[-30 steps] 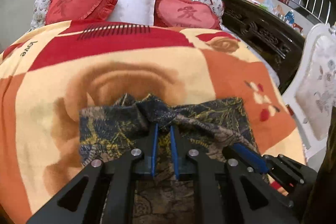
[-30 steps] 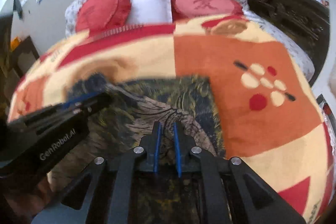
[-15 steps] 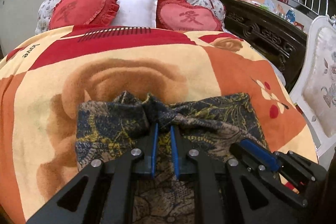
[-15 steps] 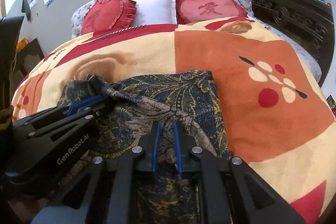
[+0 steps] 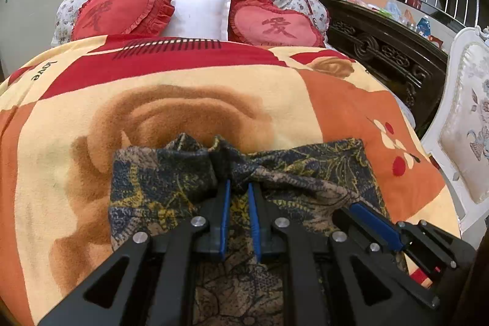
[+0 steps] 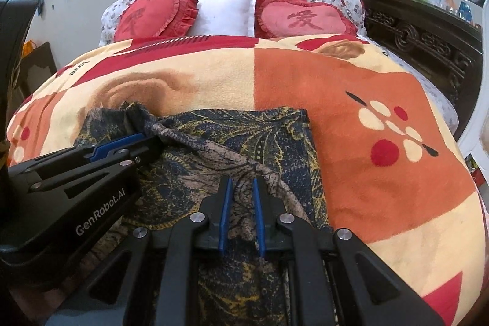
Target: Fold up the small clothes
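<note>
Both tools, the left tool point(image 5: 237, 188) and right tool point(image 6: 241, 184), clenched the dark blue-and-yellow patterned cloth garment point(image 6: 244, 130), apparently mid-fold; next, carry the bunched edge forward and release.

"GenRobot.AI" on left claw point(image 6: 152, 139); "love" on blanket point(image 5: 42, 71).

The patterned garment point(image 5: 171, 182) has spread out on the blanket point(image 5: 183, 112): its far edge now lies flatter and wider beyond the left gripper point(image 5: 237, 188) fingertips than a second ago. The twisted ridge of cloth running from those fingertips to the right gripper point(image 6: 241, 184) looks longer and tauter. The right wrist view, blurred a second ago, has gone sharp, so that hand has settled.
</note>
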A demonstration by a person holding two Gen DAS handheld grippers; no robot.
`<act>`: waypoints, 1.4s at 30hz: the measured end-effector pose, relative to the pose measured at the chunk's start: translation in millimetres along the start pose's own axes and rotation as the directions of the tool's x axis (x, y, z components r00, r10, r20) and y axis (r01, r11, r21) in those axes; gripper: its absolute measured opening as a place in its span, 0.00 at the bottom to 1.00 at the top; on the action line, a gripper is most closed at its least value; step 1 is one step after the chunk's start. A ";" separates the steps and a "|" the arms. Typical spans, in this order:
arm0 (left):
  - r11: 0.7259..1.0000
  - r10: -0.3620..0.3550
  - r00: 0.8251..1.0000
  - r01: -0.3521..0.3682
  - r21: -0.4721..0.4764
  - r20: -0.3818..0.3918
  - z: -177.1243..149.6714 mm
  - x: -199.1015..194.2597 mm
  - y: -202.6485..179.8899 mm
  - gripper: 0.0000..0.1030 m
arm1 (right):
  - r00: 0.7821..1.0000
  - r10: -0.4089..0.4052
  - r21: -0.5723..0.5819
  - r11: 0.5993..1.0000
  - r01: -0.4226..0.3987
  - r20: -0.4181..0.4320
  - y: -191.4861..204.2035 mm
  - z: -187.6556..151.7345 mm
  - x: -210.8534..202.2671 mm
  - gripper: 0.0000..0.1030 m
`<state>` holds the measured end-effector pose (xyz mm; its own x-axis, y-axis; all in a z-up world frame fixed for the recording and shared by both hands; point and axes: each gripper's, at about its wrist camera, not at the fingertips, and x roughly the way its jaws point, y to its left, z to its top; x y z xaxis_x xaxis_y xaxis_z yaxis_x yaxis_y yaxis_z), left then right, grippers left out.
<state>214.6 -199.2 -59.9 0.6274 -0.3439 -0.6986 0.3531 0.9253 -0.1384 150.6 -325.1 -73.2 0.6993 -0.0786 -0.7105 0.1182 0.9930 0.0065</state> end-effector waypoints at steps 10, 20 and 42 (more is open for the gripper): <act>1.000 0.017 1.000 -0.017 0.018 -0.008 0.3 -0.5 -3.6 0.12 | 1.000 -0.005 -0.002 1.000 0.004 -0.014 0.1 1.1 -0.9 0.15; 0.976 -0.189 0.980 0.194 0.098 -0.057 2.0 -5.5 -21.4 0.98 | 1.000 -0.022 -0.020 1.000 0.021 -0.014 4.7 -0.4 -4.7 0.23; 0.994 -0.103 0.995 0.103 -0.039 -0.015 -36.0 -80.0 12.7 0.80 | 0.996 0.094 -0.040 0.995 -0.094 0.010 0.3 -14.6 -60.9 0.25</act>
<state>144.0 -154.1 -30.9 0.5769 -0.4351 -0.6913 0.3884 0.8907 -0.2364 97.8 -318.8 -40.2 0.7141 0.0145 -0.6999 0.0240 0.9987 0.0451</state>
